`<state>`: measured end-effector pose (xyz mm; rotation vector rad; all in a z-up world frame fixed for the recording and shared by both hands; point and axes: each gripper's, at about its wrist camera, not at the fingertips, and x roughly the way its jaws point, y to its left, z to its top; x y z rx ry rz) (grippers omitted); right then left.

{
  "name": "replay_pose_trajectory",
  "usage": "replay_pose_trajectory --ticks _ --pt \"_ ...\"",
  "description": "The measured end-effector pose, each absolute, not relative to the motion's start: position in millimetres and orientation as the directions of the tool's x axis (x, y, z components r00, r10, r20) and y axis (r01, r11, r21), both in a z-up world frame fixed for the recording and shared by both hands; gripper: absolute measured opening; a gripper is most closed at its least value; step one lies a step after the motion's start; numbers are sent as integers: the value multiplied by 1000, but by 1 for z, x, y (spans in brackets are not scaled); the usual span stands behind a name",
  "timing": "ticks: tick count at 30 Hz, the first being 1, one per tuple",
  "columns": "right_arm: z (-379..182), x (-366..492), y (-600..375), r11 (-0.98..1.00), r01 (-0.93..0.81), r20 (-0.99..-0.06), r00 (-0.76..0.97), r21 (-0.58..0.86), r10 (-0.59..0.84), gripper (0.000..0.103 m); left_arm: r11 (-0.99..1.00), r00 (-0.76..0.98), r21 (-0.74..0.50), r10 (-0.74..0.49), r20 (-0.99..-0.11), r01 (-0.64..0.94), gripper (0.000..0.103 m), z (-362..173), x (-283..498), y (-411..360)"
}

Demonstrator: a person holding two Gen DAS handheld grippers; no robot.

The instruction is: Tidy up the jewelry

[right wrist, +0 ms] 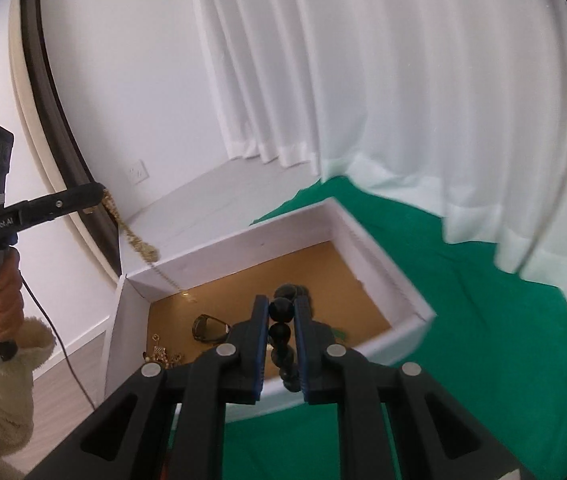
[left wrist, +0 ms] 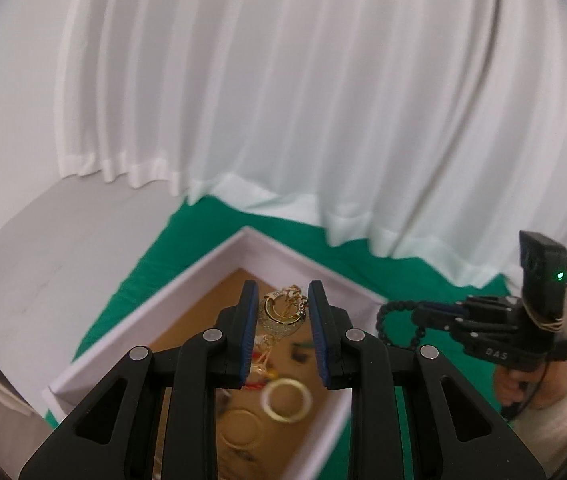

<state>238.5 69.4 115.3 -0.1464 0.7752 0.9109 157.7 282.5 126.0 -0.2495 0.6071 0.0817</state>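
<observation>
A gold necklace [left wrist: 281,310] with a round pendant sits between the blue pads of my left gripper [left wrist: 282,286]. In the right wrist view that gripper [right wrist: 99,193] is shut on the gold chain [right wrist: 135,240], which dangles down to the white box's corner. My right gripper [right wrist: 281,301] is shut on a black bead bracelet [right wrist: 280,334]. From the left wrist view the bead loop [left wrist: 385,320] hangs off the right gripper [left wrist: 419,314]. Both grippers hover over the white box [right wrist: 243,244], whose brown floor holds more jewelry.
The box [left wrist: 187,280] rests on a green cloth [right wrist: 463,300]. Inside lie a cream bangle [left wrist: 286,400], a thin gold hoop [left wrist: 241,428], a dark piece [right wrist: 208,328] and small gold pieces [right wrist: 163,356]. White curtains [right wrist: 363,80] hang behind. A dark curved frame [right wrist: 55,92] stands at the left.
</observation>
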Motion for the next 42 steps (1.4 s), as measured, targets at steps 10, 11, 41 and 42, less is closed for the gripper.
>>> replay_pose_trajectory --ticks 10,11,41,42 --pt "35 308 175 611 -768 -785 254 191 565 13 950 692 -196 27 -721 -241 24 21 238 326" --pt "24 314 183 614 -764 -800 235 199 552 13 950 674 -190 30 -738 -249 25 7 244 328" --pt "43 222 142 656 -750 -775 363 85 516 78 859 657 -30 369 -658 -511 102 31 107 228" --pt "44 218 141 655 -752 -774 368 78 515 78 846 648 -16 397 -650 -534 102 32 103 227"
